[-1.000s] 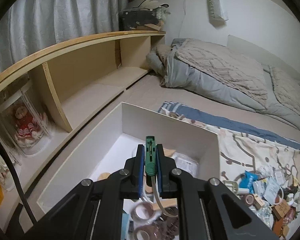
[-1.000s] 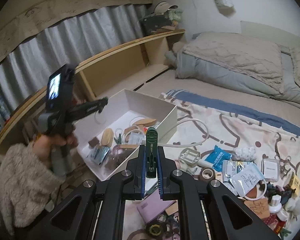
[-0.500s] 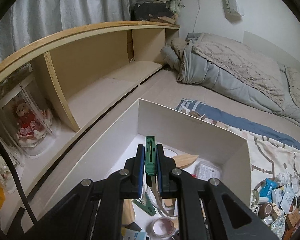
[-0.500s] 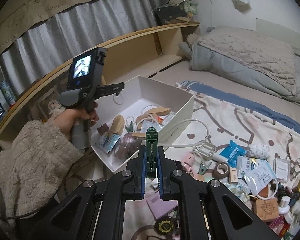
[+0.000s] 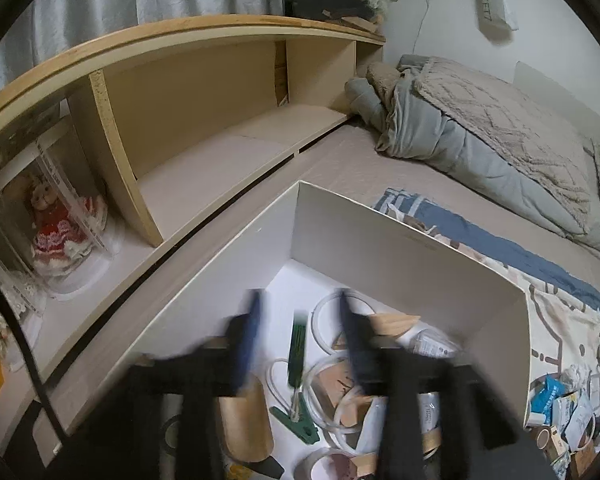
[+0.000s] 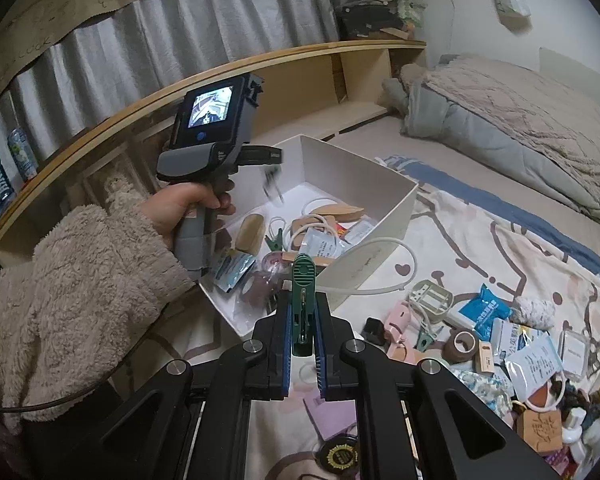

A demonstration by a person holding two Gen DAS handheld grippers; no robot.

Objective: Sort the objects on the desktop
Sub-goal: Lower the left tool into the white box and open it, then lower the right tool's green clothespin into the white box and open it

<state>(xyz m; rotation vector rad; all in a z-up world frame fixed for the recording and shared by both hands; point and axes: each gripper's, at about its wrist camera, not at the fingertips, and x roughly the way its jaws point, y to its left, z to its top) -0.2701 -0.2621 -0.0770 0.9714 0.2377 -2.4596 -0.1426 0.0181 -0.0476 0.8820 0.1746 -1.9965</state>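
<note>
My left gripper (image 5: 298,316) is open above the white box (image 5: 400,248), its fingers blurred. A green clothespin (image 5: 297,354) is loose between them, over the box contents. Another green clothespin (image 5: 294,420) lies in the box among tubing, wooden pieces and packets. From the right wrist view the left gripper (image 6: 270,178) hangs over the box (image 6: 384,216), with the blurred clip (image 6: 272,188) below its fingers. My right gripper (image 6: 303,320) is shut on a second green clothespin (image 6: 304,280), held in front of the box.
A heap of small items (image 6: 500,332) covers the patterned sheet right of the box: tape rolls, packets, a pink clip, cards. White tubing (image 6: 380,284) curves beside the box. A wooden shelf (image 5: 204,120) runs along the left. A rumpled duvet (image 5: 480,120) lies behind.
My left gripper has opened and let go of its green clothespin over the box. The right gripper has moved a little closer to the box, still holding its clip.
</note>
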